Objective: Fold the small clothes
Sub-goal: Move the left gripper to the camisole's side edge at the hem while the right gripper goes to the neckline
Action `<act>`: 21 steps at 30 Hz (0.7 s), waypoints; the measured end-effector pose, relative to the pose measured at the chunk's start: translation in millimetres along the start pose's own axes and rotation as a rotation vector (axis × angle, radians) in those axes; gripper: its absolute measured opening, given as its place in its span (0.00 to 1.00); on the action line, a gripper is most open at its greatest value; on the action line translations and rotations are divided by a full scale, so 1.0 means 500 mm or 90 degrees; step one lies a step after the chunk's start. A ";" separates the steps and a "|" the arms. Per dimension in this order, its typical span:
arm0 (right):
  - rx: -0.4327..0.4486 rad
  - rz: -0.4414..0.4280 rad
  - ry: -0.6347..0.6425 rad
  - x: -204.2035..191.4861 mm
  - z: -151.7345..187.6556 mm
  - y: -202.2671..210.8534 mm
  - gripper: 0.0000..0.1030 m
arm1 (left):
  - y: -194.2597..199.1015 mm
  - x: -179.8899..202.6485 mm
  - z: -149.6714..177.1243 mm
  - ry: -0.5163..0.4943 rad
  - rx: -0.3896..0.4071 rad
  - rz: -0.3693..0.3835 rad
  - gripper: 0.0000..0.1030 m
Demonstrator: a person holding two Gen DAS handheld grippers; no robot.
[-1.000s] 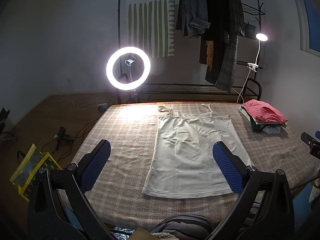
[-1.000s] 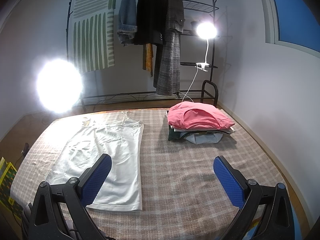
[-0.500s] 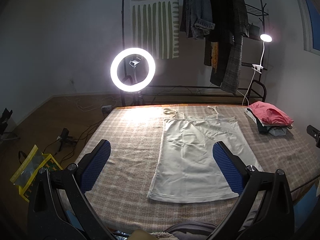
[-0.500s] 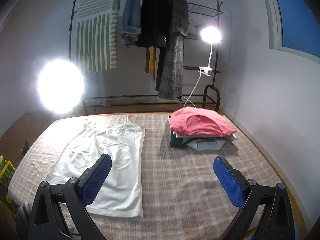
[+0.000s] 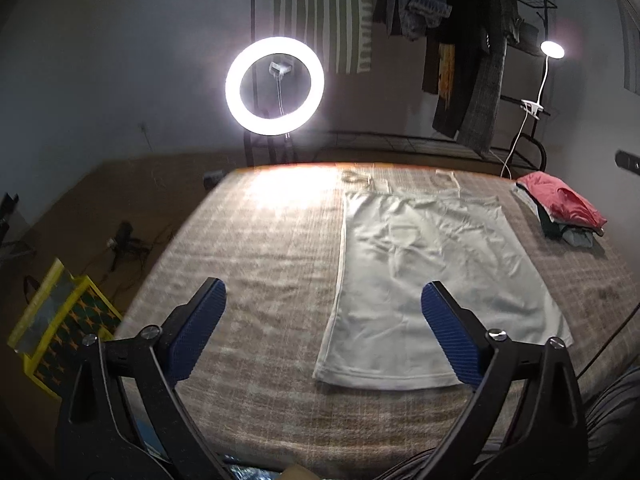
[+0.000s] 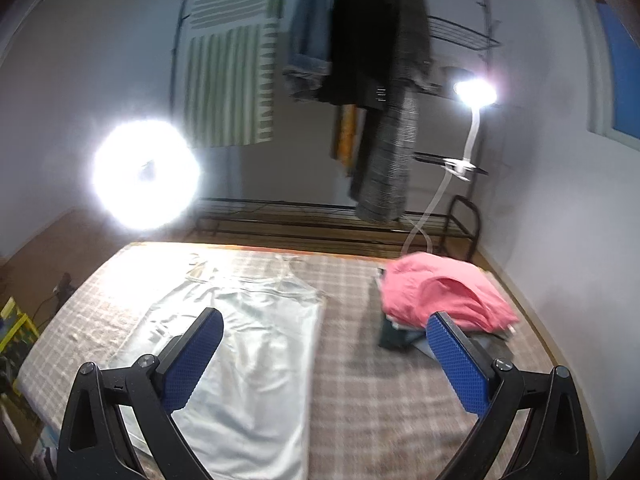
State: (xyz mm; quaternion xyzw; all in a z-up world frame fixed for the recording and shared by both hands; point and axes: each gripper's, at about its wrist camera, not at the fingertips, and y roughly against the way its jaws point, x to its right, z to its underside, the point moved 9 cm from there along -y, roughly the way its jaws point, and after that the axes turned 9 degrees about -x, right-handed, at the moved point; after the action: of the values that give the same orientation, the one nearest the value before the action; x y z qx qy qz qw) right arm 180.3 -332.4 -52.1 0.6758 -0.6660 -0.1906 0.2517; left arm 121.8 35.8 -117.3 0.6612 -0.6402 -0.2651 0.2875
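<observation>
A white strappy camisole (image 5: 420, 272) lies flat on the plaid-covered table (image 5: 260, 248), straps toward the far edge; it also shows in the right wrist view (image 6: 256, 344). My left gripper (image 5: 324, 328) is open and empty, held above the table near the camisole's lower left hem. My right gripper (image 6: 324, 356) is open and empty, above the camisole's right side. A stack of folded clothes topped by a pink garment (image 6: 444, 292) sits at the right, also in the left wrist view (image 5: 560, 204).
A bright ring light (image 5: 274, 86) stands behind the table's far edge. A clothes rack with hanging garments (image 6: 372, 92) and a clip lamp (image 6: 474, 94) stand at the back. A yellow box (image 5: 60, 320) sits on the floor at the left.
Both grippers have moved forward and lower over the table, the right one swinging left over the camisole. Both stay open and empty. The clothes have not moved.
</observation>
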 end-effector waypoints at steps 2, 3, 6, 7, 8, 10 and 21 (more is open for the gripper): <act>-0.007 -0.015 0.016 -0.028 -0.020 -0.023 0.96 | -0.027 -0.005 0.020 0.009 -0.023 0.018 0.94; -0.011 -0.024 0.019 -0.039 -0.027 -0.032 0.96 | -0.040 -0.008 0.030 0.013 -0.035 0.023 0.89; -0.029 -0.059 0.022 -0.082 -0.051 -0.073 0.93 | -0.078 -0.012 0.060 0.028 -0.072 0.048 0.82; -0.040 -0.073 0.020 -0.099 -0.059 -0.092 0.91 | -0.092 -0.015 0.073 0.036 -0.085 0.058 0.81; -0.048 -0.086 0.017 -0.112 -0.065 -0.107 0.88 | -0.103 -0.016 0.081 0.043 -0.094 0.067 0.79; -0.065 -0.115 0.009 -0.140 -0.074 -0.136 0.87 | -0.129 -0.016 0.102 0.056 -0.119 0.088 0.74; -0.159 -0.211 0.022 -0.300 -0.092 -0.316 0.77 | -0.204 -0.005 0.162 0.095 -0.191 0.150 0.67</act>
State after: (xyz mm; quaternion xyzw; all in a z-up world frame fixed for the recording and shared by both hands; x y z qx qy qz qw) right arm 328.6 -181.3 -120.6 0.7425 -0.5127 -0.2992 0.3103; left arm 134.2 36.4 -246.7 0.5493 -0.6434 -0.2725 0.4584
